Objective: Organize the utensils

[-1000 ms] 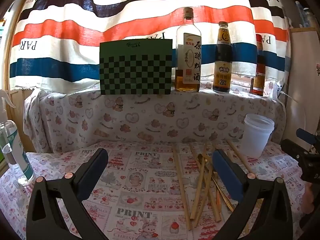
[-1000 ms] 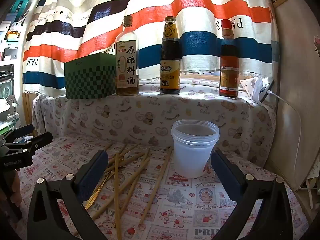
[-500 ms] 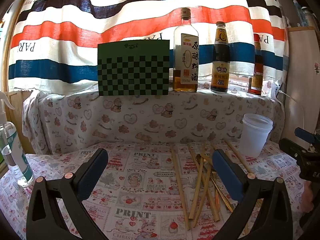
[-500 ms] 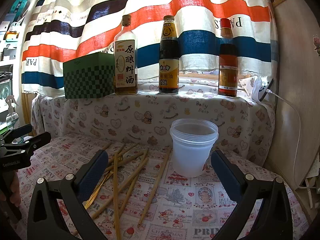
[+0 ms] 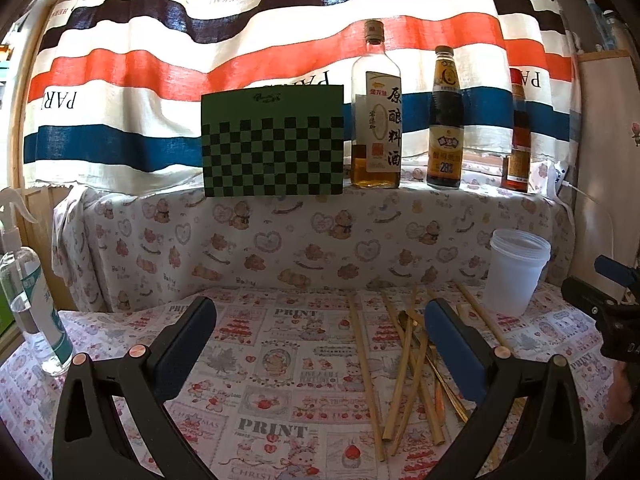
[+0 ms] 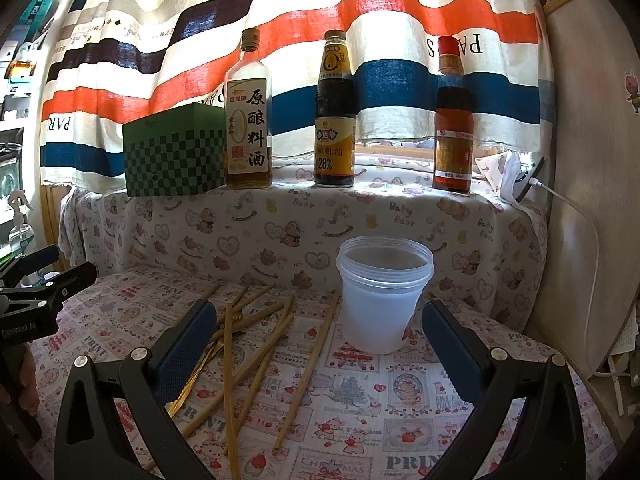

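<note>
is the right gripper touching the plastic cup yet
Apart. In the right wrist view the right gripper is wide open and the plastic cup stands beyond its fingertips, with patterned tablecloth showing on either side.

"28%" on dark bottle (image 6: pixel 334 112); "PRINT" on tablecloth (image 5: pixel 272 428).

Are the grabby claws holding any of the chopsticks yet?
No. The left gripper and right gripper are both open and hold nothing. The chopsticks lie loose on the tablecloth beside the plastic cup.
</note>
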Demonstrator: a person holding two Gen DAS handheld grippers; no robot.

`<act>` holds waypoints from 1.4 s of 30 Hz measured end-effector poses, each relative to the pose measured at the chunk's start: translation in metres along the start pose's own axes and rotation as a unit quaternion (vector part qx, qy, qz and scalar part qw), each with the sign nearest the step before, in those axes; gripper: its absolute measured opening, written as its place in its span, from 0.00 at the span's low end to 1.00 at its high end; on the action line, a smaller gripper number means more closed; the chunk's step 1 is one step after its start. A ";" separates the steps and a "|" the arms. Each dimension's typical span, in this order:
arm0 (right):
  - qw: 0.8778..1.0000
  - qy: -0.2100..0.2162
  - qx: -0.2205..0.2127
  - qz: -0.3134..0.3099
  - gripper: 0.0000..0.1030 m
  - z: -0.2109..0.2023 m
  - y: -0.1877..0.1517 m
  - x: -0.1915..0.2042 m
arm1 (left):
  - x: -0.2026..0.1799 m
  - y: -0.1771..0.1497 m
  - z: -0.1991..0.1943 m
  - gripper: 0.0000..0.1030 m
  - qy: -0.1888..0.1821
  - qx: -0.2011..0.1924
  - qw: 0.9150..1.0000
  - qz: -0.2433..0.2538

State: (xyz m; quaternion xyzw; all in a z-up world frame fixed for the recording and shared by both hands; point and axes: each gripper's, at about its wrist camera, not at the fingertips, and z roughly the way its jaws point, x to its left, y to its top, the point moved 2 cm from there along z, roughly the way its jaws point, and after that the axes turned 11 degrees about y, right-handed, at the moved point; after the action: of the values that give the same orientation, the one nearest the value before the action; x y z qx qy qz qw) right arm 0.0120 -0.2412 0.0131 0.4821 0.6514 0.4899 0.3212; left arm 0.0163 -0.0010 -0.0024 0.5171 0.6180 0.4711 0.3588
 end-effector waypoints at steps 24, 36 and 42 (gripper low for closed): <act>1.000 0.000 0.007 0.003 1.00 0.002 -0.001 -0.001 | -0.003 -0.003 -0.002 1.00 -0.005 -0.004 1.000 0.006; 1.000 0.000 0.007 0.004 1.00 0.002 0.000 -0.002 | -0.005 -0.002 -0.005 1.00 -0.014 -0.008 1.000 0.011; 1.000 0.000 0.007 0.003 1.00 0.002 0.000 -0.002 | -0.004 -0.003 -0.002 1.00 -0.009 -0.001 1.000 0.010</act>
State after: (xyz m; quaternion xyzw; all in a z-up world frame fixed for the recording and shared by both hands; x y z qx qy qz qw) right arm 0.0143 -0.2423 0.0122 0.4865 0.6532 0.4863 0.3164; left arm 0.0149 -0.0053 -0.0046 0.5269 0.6096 0.4704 0.3600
